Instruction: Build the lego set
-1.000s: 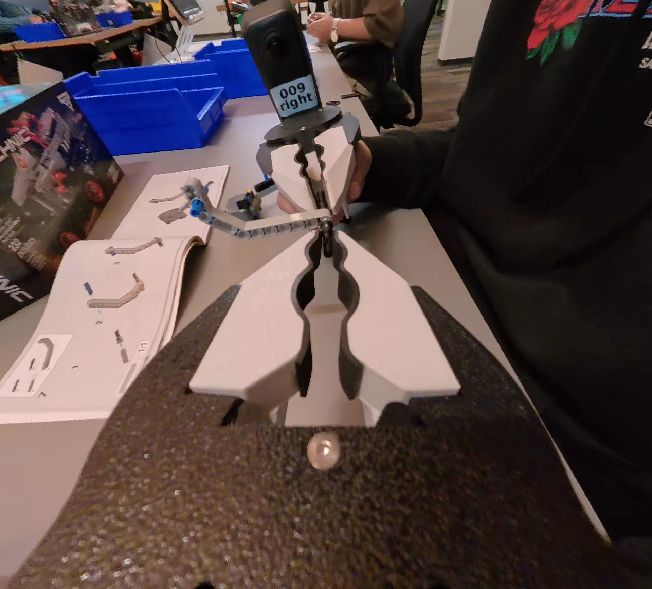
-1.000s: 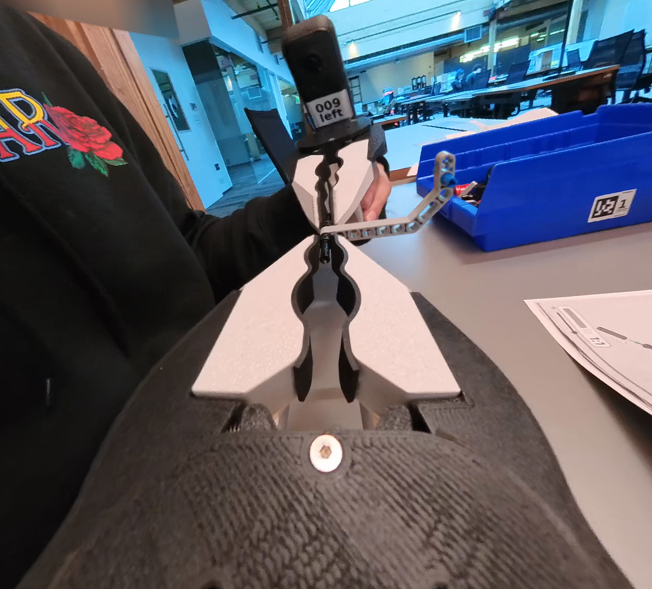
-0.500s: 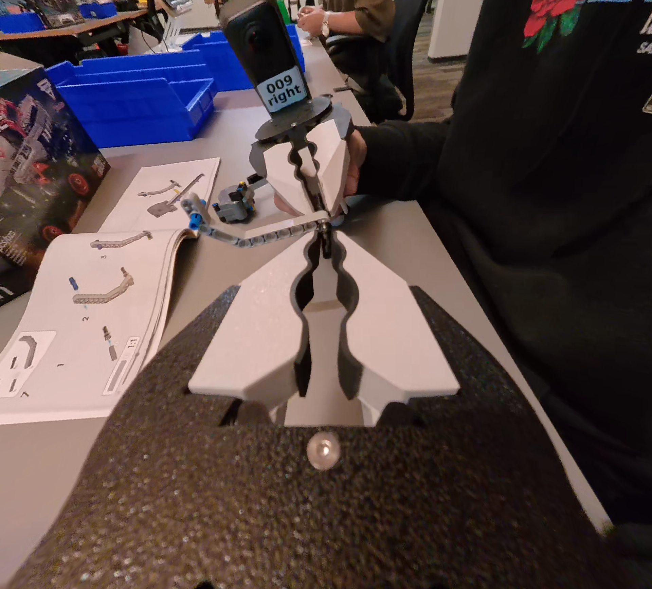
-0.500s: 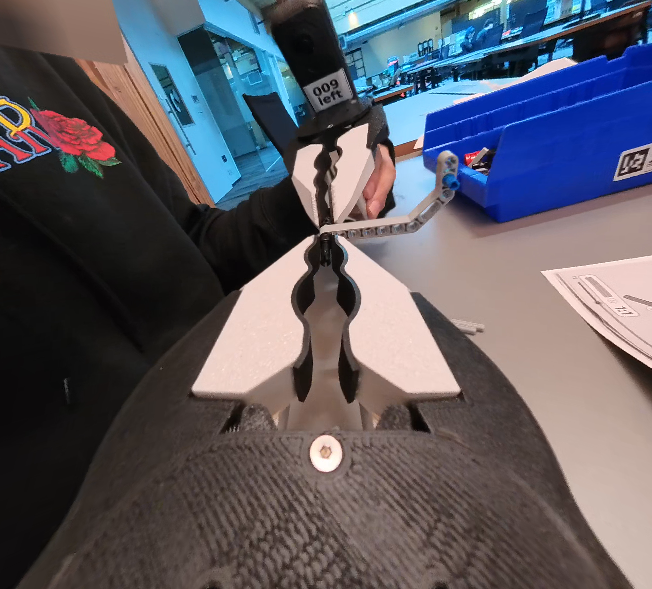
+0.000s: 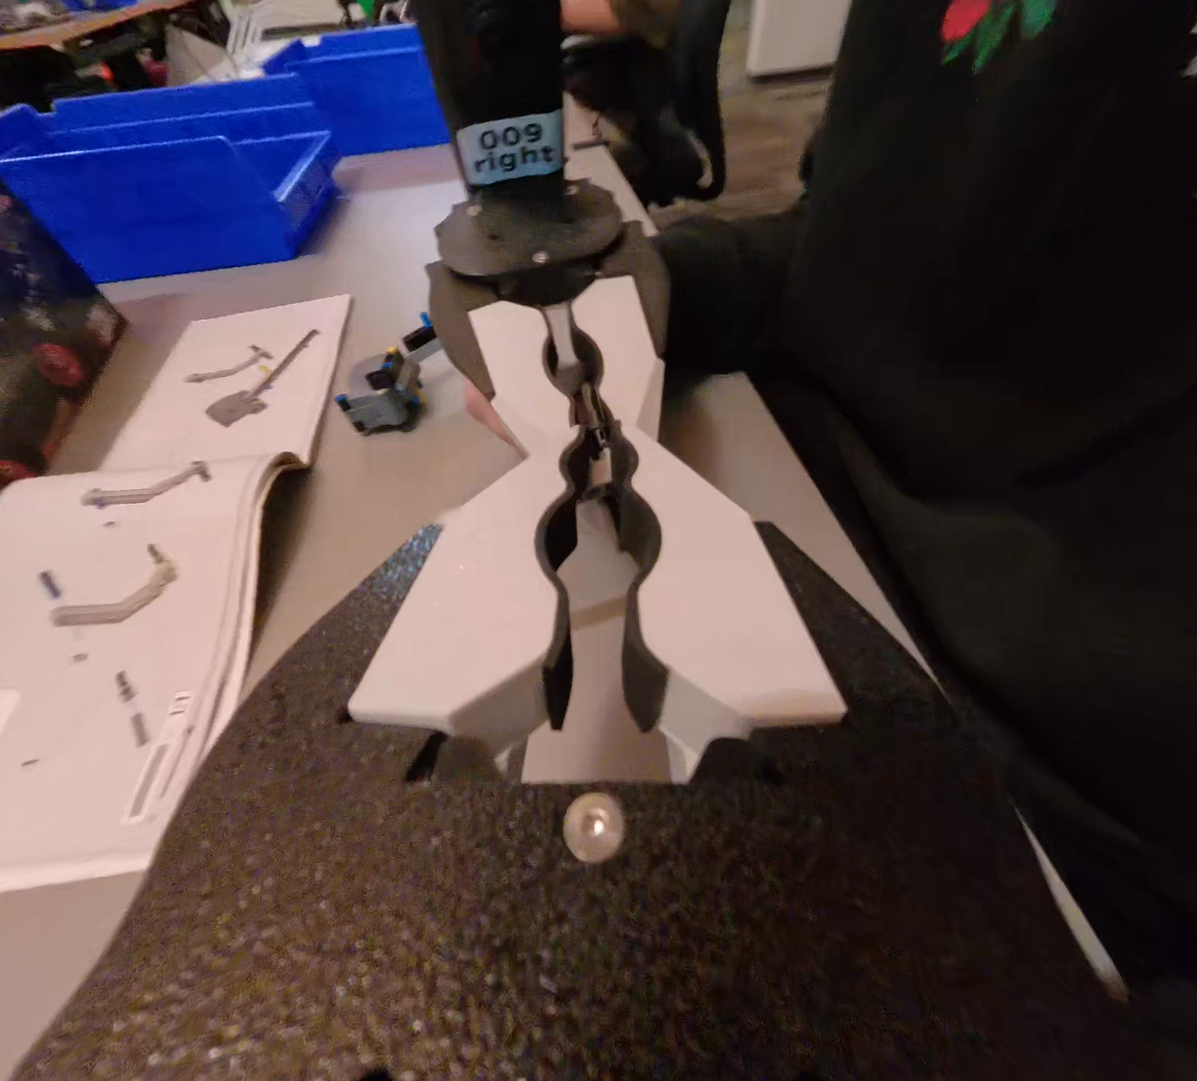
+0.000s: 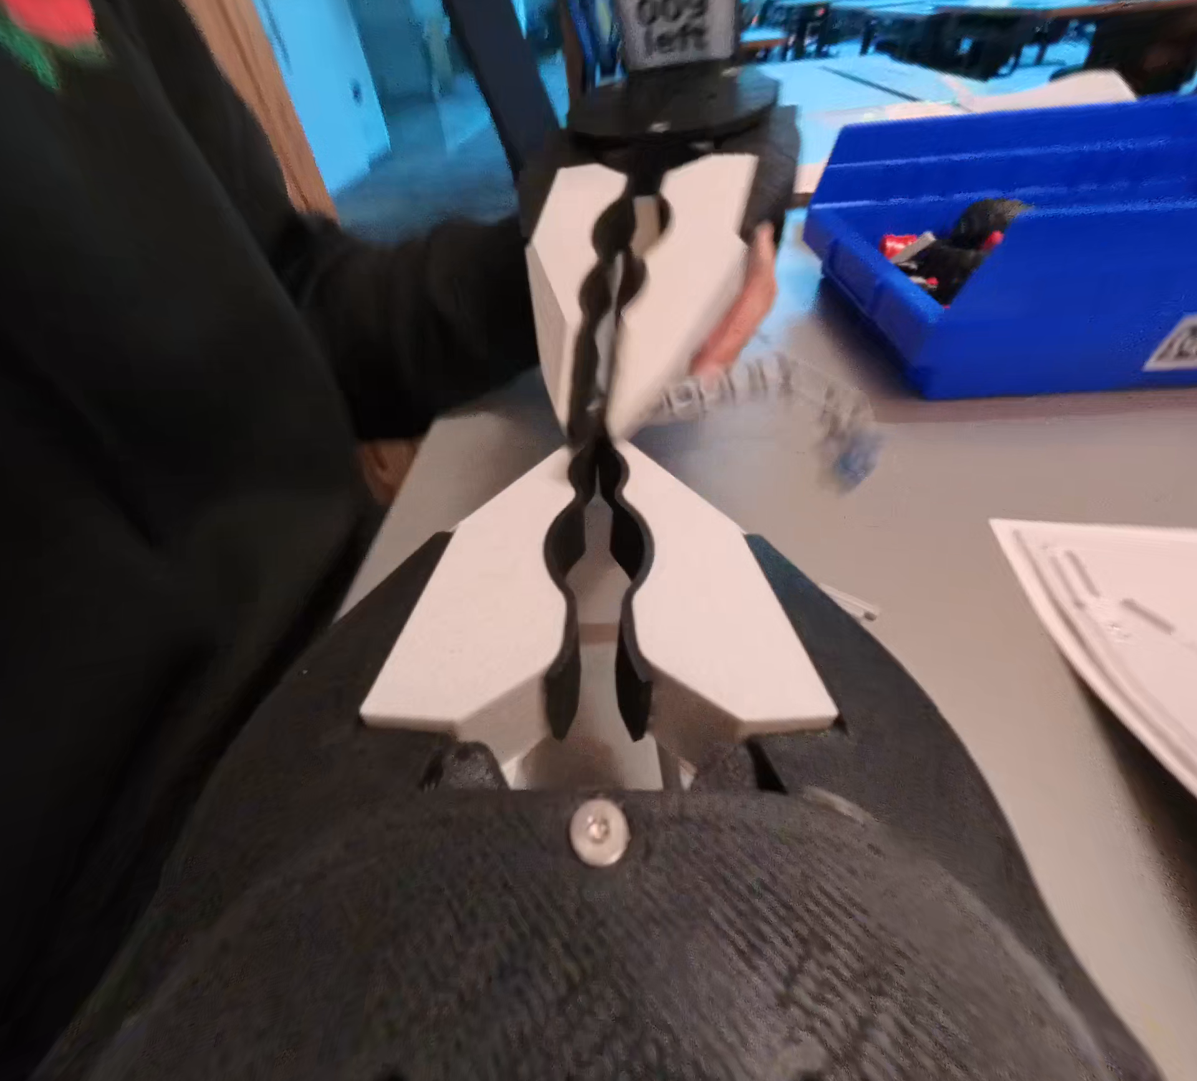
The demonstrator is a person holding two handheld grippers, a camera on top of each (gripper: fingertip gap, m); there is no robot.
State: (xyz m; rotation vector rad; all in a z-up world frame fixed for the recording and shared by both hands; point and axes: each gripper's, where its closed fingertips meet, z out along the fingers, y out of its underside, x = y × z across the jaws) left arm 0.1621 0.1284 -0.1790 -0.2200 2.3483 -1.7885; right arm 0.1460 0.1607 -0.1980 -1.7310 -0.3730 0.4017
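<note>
The two grippers meet tip to tip mid-frame above the grey table (image 5: pixel 388 247): the left gripper (image 5: pixel 597 454) has its fingertips drawn nearly together on a small dark pin, while the right gripper (image 6: pixel 596 454), fingers pressed close, seems to pinch the grey angled Lego beam (image 6: pixel 764 396), a blur trailing right. A small grey-and-blue Lego assembly (image 5: pixel 382 396) sits centre-left, beside the open instruction booklet (image 5: pixel 129 564). Blue bins (image 5: pixel 168 175) stand upper left, the person's black sleeve (image 5: pixel 732 285) behind.
</note>
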